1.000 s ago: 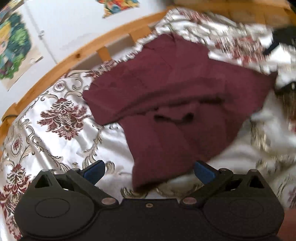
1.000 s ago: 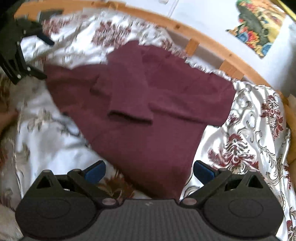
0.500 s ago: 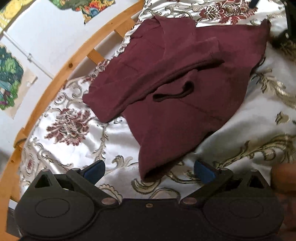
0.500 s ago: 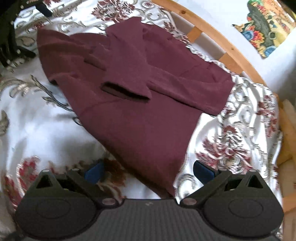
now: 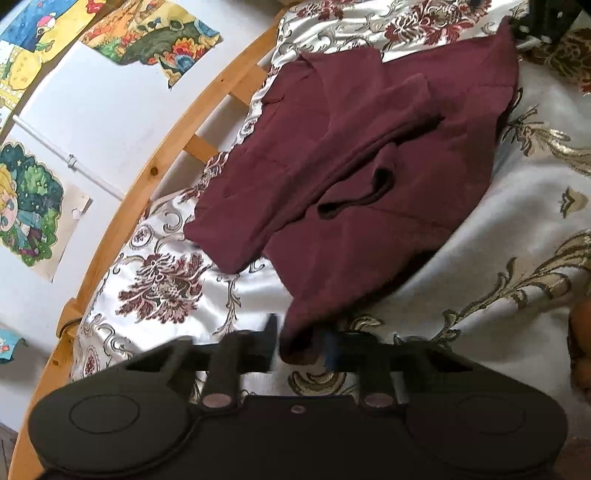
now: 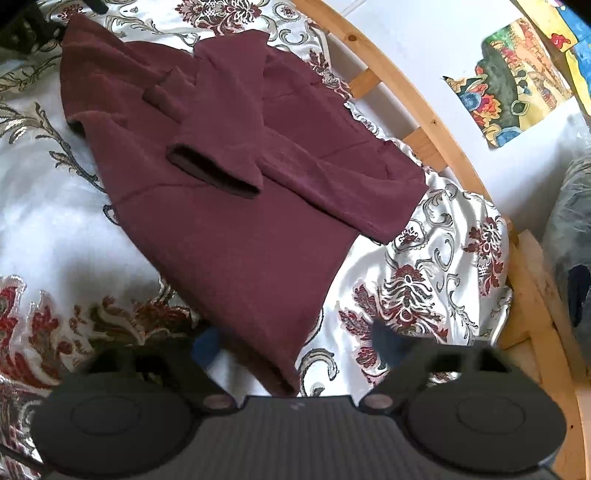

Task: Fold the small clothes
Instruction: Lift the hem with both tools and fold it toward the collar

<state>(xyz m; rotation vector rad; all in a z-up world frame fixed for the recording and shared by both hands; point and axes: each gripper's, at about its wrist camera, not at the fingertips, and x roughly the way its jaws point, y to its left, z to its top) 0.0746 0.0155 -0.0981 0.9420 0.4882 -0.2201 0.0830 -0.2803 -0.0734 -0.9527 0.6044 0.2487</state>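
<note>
A small maroon sweater (image 5: 369,177) lies on the patterned bedspread with both sleeves folded across its front; it also shows in the right wrist view (image 6: 236,206). My left gripper (image 5: 301,345) has its fingers closed in on the sweater's near hem corner, blurred by motion. My right gripper (image 6: 295,347) is open, its fingers on either side of the other hem corner (image 6: 284,384), not pinching it.
A white satin bedspread (image 5: 166,284) with red and gold flowers covers the bed. A curved wooden bed rail (image 6: 436,122) runs along the far side by a white wall with paper pictures (image 5: 29,206). The other gripper shows at the sweater's far corner (image 5: 546,22).
Both grippers moved down to the sweater's hem corners. The left fingers, wide open before, have closed in on the corner. The right fingers stay open.
</note>
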